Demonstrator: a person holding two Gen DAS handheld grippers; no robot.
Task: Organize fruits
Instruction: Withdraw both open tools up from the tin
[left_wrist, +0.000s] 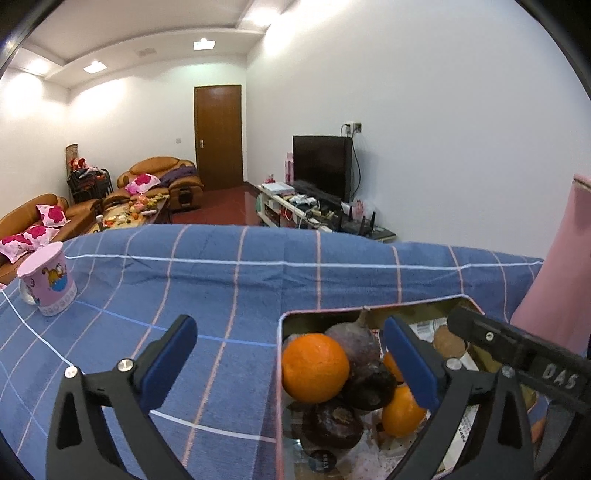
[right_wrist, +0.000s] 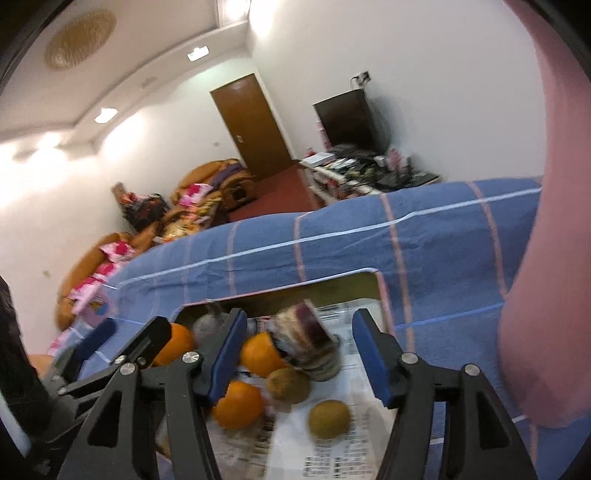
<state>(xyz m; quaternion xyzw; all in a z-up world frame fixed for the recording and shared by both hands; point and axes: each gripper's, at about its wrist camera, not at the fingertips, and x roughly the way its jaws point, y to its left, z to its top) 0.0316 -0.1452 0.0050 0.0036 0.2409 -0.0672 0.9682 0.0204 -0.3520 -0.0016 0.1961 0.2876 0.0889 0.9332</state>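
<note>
Blue-padded jaws of the left gripper (left_wrist: 288, 360) stand wide apart and hold nothing, straddling the near-left edge of the tin tray (left_wrist: 280, 325) on the checked desk (left_wrist: 221, 280), likely waiting its turn. Left of it stands a pink cup (left_wrist: 46, 280), well apart. Inside the paper-lined tray, oranges (left_wrist: 314, 367) and dark fruits (left_wrist: 354, 343) crowd the left side, kiwis (right_wrist: 328, 419) to the right. Further right, the right gripper (right_wrist: 299, 360) hangs over the tray, its jaws spread and empty; a blurred dark fruit (right_wrist: 306, 339) lies beyond them.
</note>
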